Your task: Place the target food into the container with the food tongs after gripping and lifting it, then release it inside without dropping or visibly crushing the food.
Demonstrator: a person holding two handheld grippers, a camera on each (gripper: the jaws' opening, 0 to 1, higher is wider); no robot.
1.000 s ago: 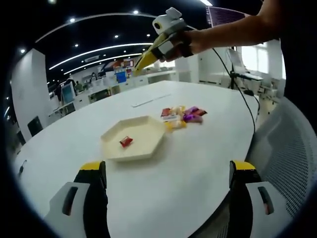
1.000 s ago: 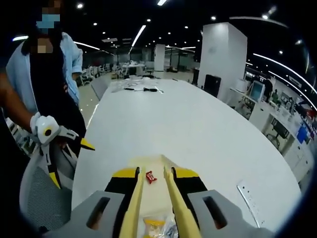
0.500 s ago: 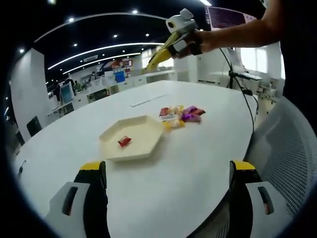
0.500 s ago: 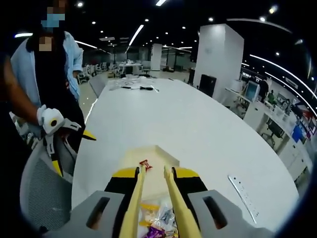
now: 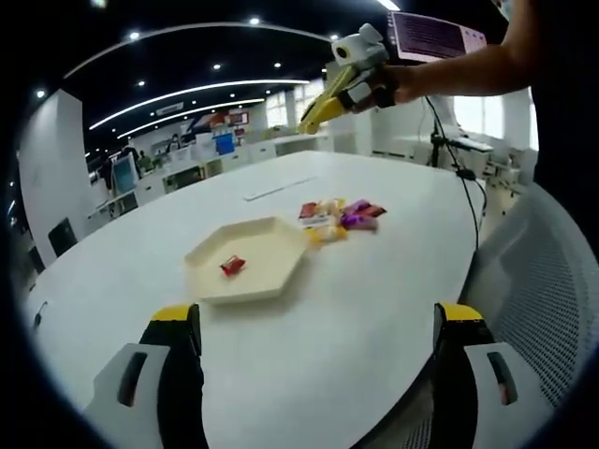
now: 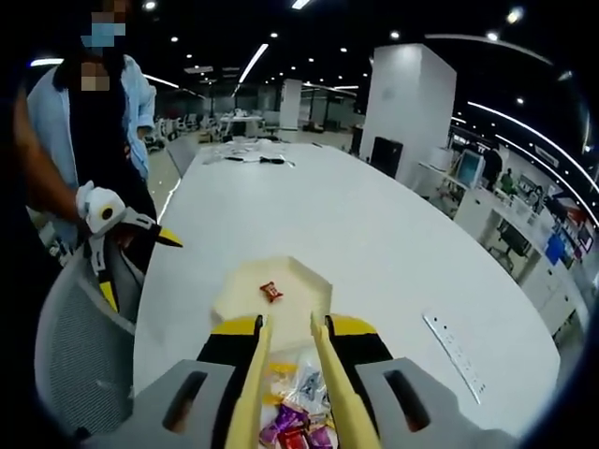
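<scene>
A cream hexagonal tray (image 5: 271, 245) (image 6: 304, 281) lies on the white table with one red wrapped candy (image 5: 232, 266) (image 6: 270, 291) in it. A pile of wrapped candies (image 5: 339, 215) (image 6: 295, 416) lies just beside the tray. My right gripper (image 6: 290, 325) (image 5: 318, 114) is shut on yellow food tongs (image 6: 255, 374). The tong arms stand a little apart with nothing between them, high in the air over the pile. My left gripper (image 5: 315, 323) (image 6: 122, 234) hangs wide open at the table's near edge, well short of the tray.
The white table (image 5: 374, 299) stretches far beyond the tray. A flat strip (image 6: 454, 354) lies on it past the pile. A grey mesh chair (image 5: 552, 309) (image 6: 75, 355) stands at the table edge, with a person behind it.
My right gripper with the tongs has pulled up and back from the tray, so the candy pile now lies under the tongs. The left gripper has stayed put.
</scene>
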